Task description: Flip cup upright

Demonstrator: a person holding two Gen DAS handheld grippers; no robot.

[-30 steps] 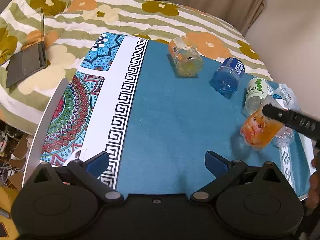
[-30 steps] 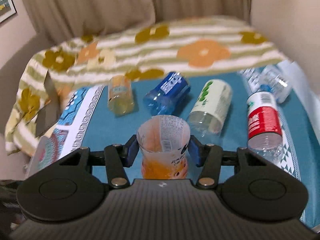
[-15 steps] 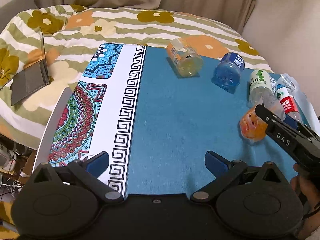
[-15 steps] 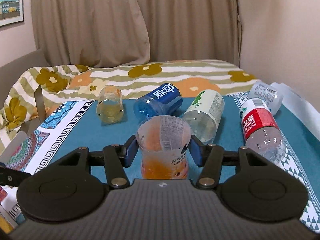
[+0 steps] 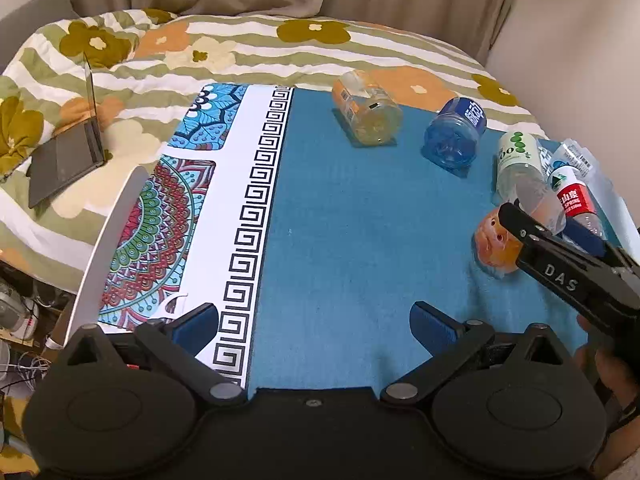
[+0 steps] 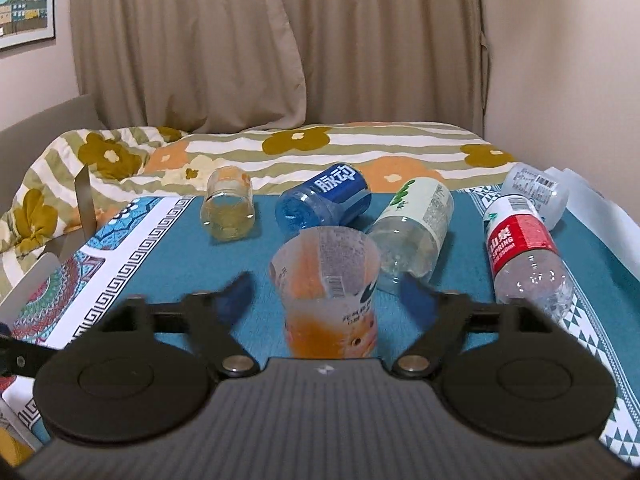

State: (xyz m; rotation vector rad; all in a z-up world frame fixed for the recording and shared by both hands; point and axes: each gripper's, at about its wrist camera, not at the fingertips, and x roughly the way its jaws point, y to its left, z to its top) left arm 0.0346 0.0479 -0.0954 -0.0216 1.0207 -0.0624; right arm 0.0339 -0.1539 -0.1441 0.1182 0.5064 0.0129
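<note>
A clear plastic cup with an orange print (image 6: pixel 326 292) stands upright on the blue mat (image 6: pixel 168 272), mouth up. My right gripper (image 6: pixel 326 292) is open around it, its blue pads apart from the cup walls and blurred. In the left wrist view the cup (image 5: pixel 494 244) sits at the right, partly behind the right gripper's black finger (image 5: pixel 560 264). My left gripper (image 5: pixel 316 320) is open and empty over the near mat.
Behind the cup lie a yellowish cup (image 6: pixel 228 208), a blue bottle (image 6: pixel 324 200), a green-label bottle (image 6: pixel 412 232), a red-label bottle (image 6: pixel 524 252) and a clear one (image 6: pixel 536 192). A laptop (image 5: pixel 68 152) sits on the flowered blanket at left.
My right gripper has opened and let go of the cup, which now stands on the mat. The view has also levelled out.
</note>
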